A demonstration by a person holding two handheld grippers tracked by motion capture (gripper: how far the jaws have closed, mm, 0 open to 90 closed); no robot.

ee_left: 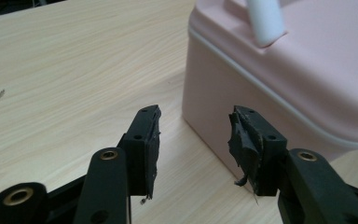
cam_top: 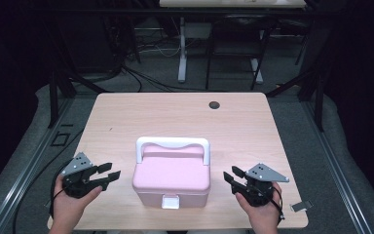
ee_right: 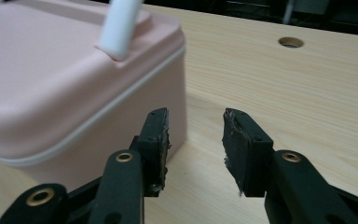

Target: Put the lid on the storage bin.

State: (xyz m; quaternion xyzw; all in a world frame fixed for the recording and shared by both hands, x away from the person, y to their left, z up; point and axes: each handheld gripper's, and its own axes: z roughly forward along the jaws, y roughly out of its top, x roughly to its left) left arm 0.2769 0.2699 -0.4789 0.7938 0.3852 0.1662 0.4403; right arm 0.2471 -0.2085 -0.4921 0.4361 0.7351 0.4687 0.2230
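A pink box (cam_top: 171, 181) with a closed lid sits on the light wooden bench (cam_top: 126, 117), near the front edge and about midway between the two sides. Its long axis runs left to right across the bench, parallel to the front edge. A white latch tab (cam_top: 170, 201) on its front wall faces the person, so the box fronts toward the near edge. A white handle (cam_top: 172, 145) arches over the rear part of the lid, spanning the box along that same long axis and standing up rather than folded flat.

The left hand-held gripper (cam_top: 108, 174) rests low at the box's left end, pointing toward it, with its jaws spread and nothing between them. In the left gripper view the left hand-held gripper (ee_left: 196, 140) is aimed at the box's lower near corner, with a strip of bare bench showing between the pads and the pink wall; they are near it but not touching.

The right hand-held gripper (cam_top: 230, 176) mirrors this at the box's right end, jaws parted and empty. In the right gripper view the right hand-held gripper (ee_right: 196, 140) stands just beside the box's corner, its pad close to the wall without pressing on it.

A small round hole (cam_top: 215, 105) lies in the bench well behind the box.
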